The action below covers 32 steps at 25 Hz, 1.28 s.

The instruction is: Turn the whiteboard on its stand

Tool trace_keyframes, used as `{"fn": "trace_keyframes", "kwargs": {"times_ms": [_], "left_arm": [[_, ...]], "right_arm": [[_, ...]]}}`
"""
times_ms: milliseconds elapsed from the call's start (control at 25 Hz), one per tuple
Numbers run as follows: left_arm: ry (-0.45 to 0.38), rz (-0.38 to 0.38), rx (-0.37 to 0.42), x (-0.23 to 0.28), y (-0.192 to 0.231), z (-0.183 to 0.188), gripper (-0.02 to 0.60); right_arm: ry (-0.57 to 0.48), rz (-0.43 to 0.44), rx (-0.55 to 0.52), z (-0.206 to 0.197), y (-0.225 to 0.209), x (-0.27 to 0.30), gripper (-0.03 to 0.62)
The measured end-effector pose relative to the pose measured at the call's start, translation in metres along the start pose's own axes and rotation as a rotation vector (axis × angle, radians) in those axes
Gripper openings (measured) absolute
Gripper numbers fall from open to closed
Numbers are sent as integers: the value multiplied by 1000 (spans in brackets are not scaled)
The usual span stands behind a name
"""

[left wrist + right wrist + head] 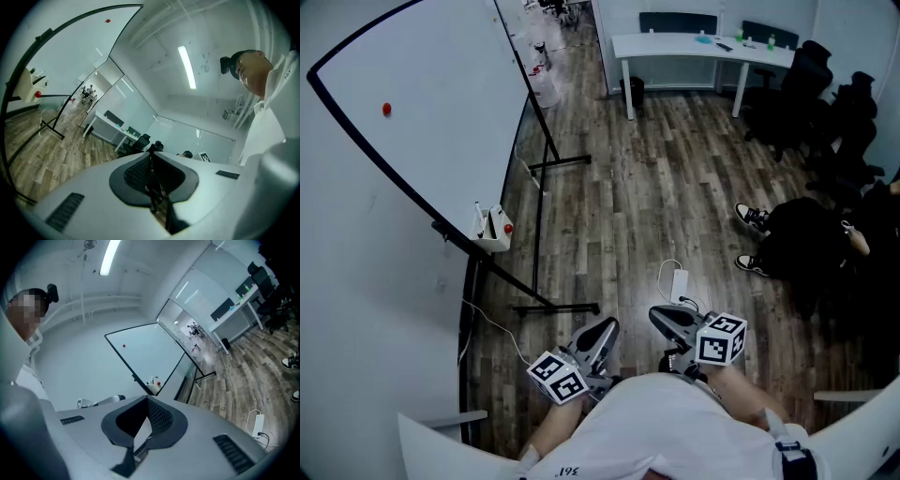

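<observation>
Right now, your left gripper and your right gripper sit low and close to your body, side by side, with cube markers on both. In the left gripper view the left gripper's dark fingers are pressed together with nothing between them. In the right gripper view the right gripper's finger tips meet too, and they hold nothing. The big white whiteboard with a black frame is up at your 10 o'clock, well apart from both grippers. It sits tilted on its thin black metal stand, whose feet rest on the brown wood plank floor. A small red round magnet sticks on the board's face. A little white tray hangs at the board's lower edge, with a red dot on it. A white power block with a cord lies on the floor just ahead of your right gripper. At 1 o'clock, far off, stands a long white desk, with black office chairs near it. At 3 o'clock a person in dark clothes and black-and-white shoes sits on the floor.
</observation>
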<state>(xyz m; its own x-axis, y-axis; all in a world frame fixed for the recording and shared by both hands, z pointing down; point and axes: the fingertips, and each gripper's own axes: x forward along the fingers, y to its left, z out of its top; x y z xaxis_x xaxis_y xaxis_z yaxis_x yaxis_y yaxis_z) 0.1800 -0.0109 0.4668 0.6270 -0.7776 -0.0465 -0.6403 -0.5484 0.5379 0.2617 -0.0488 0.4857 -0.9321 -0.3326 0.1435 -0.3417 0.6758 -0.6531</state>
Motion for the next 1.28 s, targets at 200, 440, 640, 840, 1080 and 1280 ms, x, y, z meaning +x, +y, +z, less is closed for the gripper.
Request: {"fn": "trace_keyframes", "kwargs": {"times_ms": [200,440,640,840,1080,1280], "left_arm": [[-11,34,-49,-2,-3,4,9],[-10,38,-38,-4,3,6,16],[-6,49,-46,-5,3,4,38],[-6,21,-29,-5,4,4,38],[-22,63,-36,-13,11,10,38],[-45,98,-18,-32,20,19,38]], "right_arm": [[15,-18,-12,-3,1,0,26],[28,-22,-21,-6,2,6,26],[37,-22,-22,-7,2,6,26],[40,-31,-27,-8,1,7,26],[31,-11,-70,-6,10,11,28],[51,-11,-147,-12,23,23,29]]}}
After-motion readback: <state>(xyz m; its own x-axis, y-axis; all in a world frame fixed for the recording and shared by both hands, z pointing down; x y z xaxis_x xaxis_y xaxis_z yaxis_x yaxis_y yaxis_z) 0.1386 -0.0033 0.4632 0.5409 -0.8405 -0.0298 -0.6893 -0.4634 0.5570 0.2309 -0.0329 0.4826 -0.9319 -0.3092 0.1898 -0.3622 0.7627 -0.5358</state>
